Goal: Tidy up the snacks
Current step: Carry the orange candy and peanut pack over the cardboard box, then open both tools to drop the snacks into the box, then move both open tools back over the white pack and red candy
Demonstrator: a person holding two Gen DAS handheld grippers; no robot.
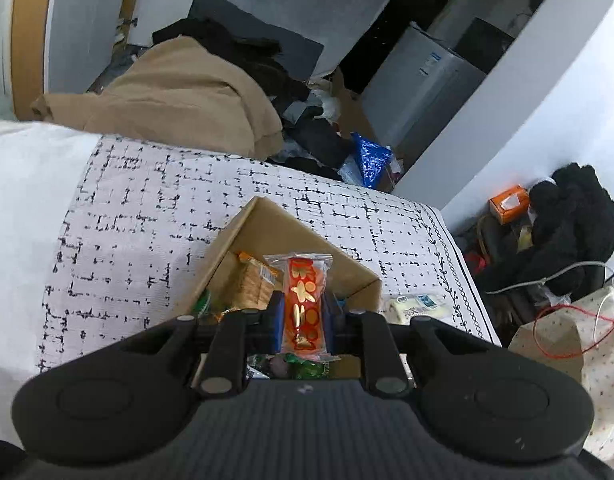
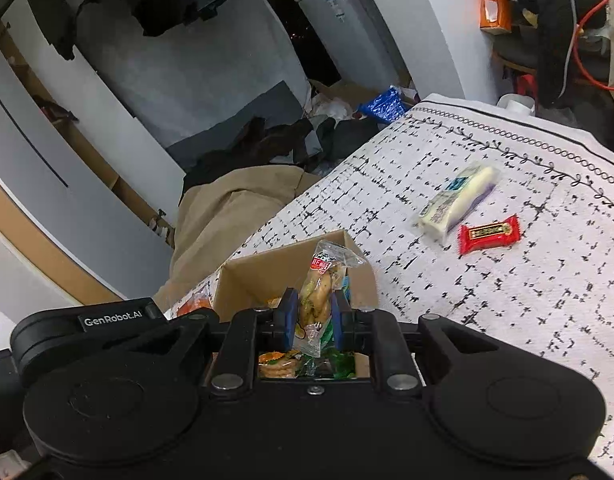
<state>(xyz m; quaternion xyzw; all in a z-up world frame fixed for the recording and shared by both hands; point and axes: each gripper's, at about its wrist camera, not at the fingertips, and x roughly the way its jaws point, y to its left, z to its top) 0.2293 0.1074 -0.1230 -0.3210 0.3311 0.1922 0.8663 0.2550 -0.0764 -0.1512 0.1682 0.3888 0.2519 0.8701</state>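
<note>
My left gripper (image 1: pixel 303 312) is shut on a clear packet with a red and gold snack (image 1: pixel 305 300), held over the open cardboard box (image 1: pixel 267 224). The box holds a cracker pack (image 1: pixel 255 280) and green-wrapped sweets (image 1: pixel 307 368). My right gripper (image 2: pixel 311 316) is shut on a clear packet of yellowish biscuits (image 2: pixel 321 288), also over the same box (image 2: pixel 259 272). On the patterned cloth lie a white snack pack (image 2: pixel 459 200) and a red bar (image 2: pixel 489 234); the white pack also shows in the left wrist view (image 1: pixel 415 306).
The table has a white cloth with black marks (image 1: pixel 147 208). A tan blanket (image 1: pixel 179 92) and dark clothes lie beyond the far edge. A blue bag (image 1: pixel 371 156), a grey fridge (image 1: pixel 431 84) and an orange tissue box (image 1: pixel 507 202) stand off the table.
</note>
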